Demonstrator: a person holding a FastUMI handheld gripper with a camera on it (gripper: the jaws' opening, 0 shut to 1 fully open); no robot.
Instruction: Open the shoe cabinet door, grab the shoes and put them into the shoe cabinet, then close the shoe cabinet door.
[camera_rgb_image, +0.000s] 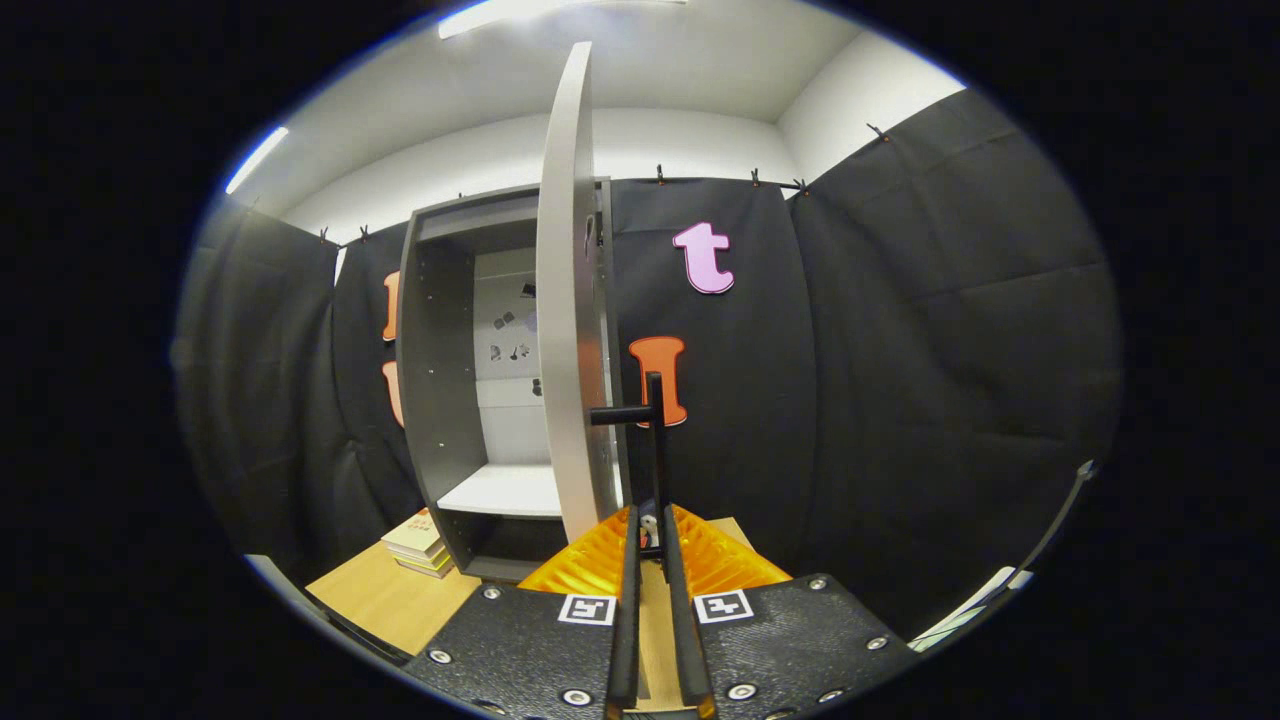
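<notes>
At door (570, 300) edge, claw (651, 540) level, clamping handle (652, 440).

Bright ceiling strip lights (500, 15) — glare overhead, sharp centre, fisheye bending at edges

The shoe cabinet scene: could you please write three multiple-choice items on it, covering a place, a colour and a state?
1. The stack of books lies: A on the table beside the shoe cabinet; B inside it; C on top of it.
2. The door handle is: A black; B white; C orange.
3. The door is: A shut; B open; C missing.
Answers: 1A, books rest by its foot; 2A, the black bar the tongs grip; 3B, it stands edge-on, baring the shelf.
</notes>
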